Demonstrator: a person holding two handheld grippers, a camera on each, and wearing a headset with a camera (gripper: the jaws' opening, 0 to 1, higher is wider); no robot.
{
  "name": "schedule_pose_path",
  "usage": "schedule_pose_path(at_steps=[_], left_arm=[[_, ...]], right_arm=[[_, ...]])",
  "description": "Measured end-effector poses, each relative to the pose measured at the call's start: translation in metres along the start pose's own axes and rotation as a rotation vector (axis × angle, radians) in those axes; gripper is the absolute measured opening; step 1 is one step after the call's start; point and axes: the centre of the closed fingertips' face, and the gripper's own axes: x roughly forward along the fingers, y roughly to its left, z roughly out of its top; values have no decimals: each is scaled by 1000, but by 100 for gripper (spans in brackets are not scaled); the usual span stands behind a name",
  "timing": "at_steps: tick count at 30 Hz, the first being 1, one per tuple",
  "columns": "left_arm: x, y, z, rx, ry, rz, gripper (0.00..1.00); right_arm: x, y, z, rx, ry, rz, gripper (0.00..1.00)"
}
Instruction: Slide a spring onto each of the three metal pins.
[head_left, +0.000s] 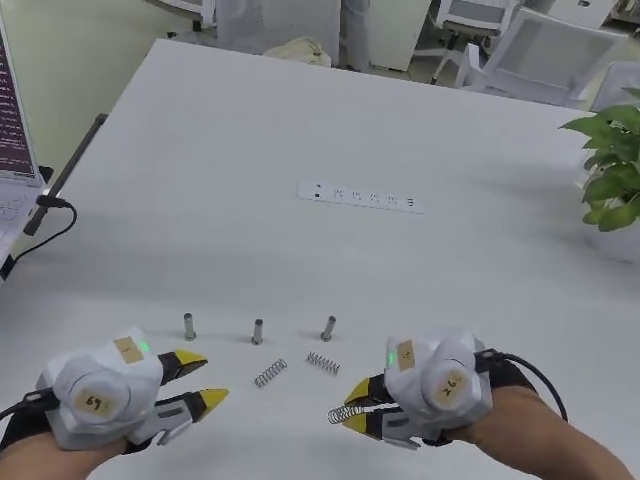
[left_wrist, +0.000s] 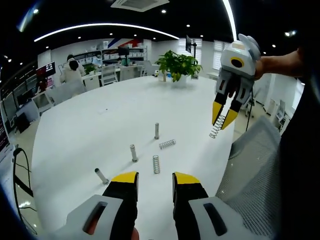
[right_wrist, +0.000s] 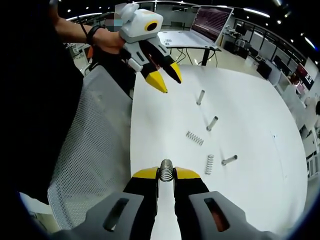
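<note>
Right gripper (right_wrist: 166, 175) pinches one spring (head_left: 341, 411) above the table (head_left: 300, 120), left gripper (head_left: 212, 377) gapes empty; two more springs (head_left: 270, 373) lie loose beside three upright pins (head_left: 257, 331), all bare, so zero of three done.

Looks to me like an open-plan office: I'm at a big white mtg table (head_left: 300, 130) w/ a power strip (head_left: 362, 196), laptop (head_left: 12, 110), plant (head_left: 612, 160), chairs (head_left: 545, 55) round it, more desks (left_wrist: 117, 72) & ceiling lights (left_wrist: 163, 11) behind.
</note>
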Motion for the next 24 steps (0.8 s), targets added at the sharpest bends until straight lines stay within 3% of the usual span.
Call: schedule_pose_path(at_steps=[24], left_arm=[[-22,38,-19,-129,-13,129,29]], right_arm=[[4,-27,-6,-11,47,1,8]])
